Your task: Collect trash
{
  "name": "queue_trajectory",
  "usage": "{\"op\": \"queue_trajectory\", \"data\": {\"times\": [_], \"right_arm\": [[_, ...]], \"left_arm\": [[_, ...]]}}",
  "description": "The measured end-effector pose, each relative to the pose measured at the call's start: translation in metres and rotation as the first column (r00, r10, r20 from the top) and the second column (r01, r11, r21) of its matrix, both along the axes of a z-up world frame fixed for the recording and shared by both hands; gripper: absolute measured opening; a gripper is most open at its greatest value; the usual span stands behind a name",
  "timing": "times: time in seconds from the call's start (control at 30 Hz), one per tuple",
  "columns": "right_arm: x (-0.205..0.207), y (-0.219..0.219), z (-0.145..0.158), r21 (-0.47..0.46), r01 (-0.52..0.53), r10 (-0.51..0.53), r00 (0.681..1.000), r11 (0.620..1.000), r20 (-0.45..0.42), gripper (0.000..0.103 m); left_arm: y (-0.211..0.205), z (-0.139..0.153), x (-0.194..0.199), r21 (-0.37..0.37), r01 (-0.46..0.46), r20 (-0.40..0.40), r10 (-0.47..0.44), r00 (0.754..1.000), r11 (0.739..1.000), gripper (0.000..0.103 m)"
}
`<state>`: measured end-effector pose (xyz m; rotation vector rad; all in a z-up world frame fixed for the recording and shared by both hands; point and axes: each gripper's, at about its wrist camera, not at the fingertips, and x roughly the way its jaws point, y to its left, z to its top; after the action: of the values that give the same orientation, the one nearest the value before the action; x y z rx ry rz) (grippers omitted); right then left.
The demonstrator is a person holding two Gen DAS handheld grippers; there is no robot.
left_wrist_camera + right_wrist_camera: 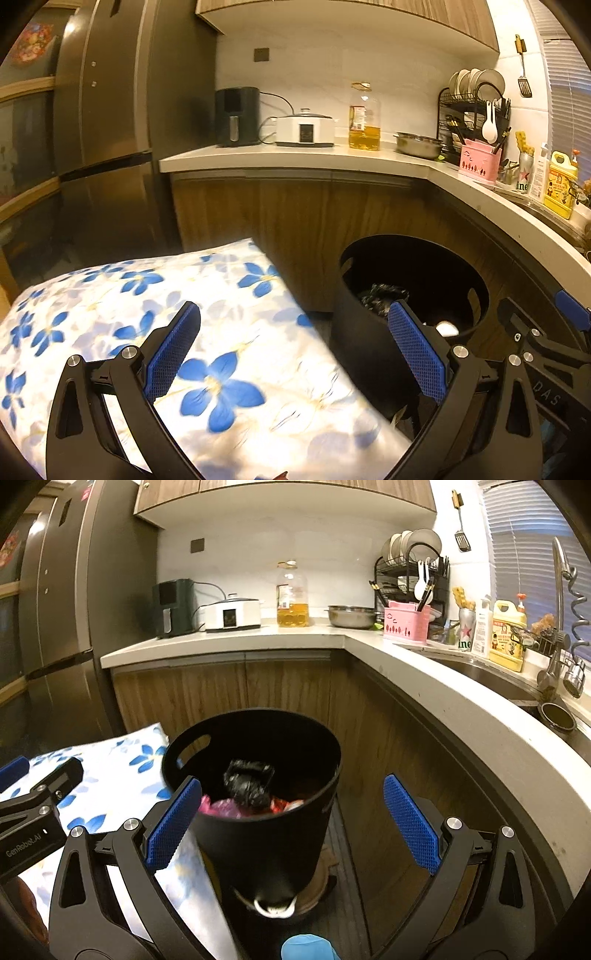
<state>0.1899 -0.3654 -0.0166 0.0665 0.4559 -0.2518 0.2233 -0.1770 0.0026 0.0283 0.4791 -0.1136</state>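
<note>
The trash, a crumpled black plastic bag point(248, 783) lying on pink and red wrappers point(221, 806), sits inside a round black plastic bin with cut-out handles point(258, 834) that stands on the floor in the corner of the kitchen, below the pale stone desk point(229, 642). The bin is probably set there so that scraps from the desk and from the cloth beside it can be dropped straight in. Just left of the bin, touching or nearly touching its wall, lies a white cloth printed with blue flowers point(229, 332), spread over a low surface.

The right gripper point(291, 823) points down toward the bin with its blue-padded jaws spread wide and nothing between the pads. The bin stands in front of the gap, its near wall between the two fingers as the camera sees it, but the pads do not touch it; the black bag lies beyond and above the fingertips, deep in the bin.

The left gripper point(295, 350) is likewise spread wide and empty. Its left finger hangs over the flowered cloth, its right finger over the bin's rim, so the bin lies to the right of its gap. The trash is only partly visible there, dark against the bin's inside.
</note>
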Motion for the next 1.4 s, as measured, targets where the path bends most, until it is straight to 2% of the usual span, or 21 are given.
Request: {"op": "queue_trajectory", "data": {"times": [0.43,0.77,1.07,1.4], "right_arm": [[-0.08,0.033,0.003,0.006,-0.037,0.037,0.999,0.999,-0.023,0.098],[-0.128,0.052,0.0,-0.008,-0.053,0.052,0.998,0.999,-0.026,0.098],[-0.157,0.068,-0.001,-0.023,-0.064,0.063,0.998,0.998,-0.017,0.098],[-0.174,0.093,0.003,-0.04,-0.105,0.105,0.994,0.994,-0.005,0.098]], "left_arm": [[0.035,0.003,-0.081,-0.018,-0.031,0.036,0.032,0.999,0.999,0.097],[0.049,-0.005,-0.124,-0.016,-0.036,0.034,0.037,0.999,0.999,0.097],[0.061,-0.007,-0.156,-0.005,-0.039,0.051,0.039,0.998,0.999,0.097],[0.08,-0.008,-0.172,-0.018,-0.056,0.059,0.057,0.997,0.998,0.097]]}}
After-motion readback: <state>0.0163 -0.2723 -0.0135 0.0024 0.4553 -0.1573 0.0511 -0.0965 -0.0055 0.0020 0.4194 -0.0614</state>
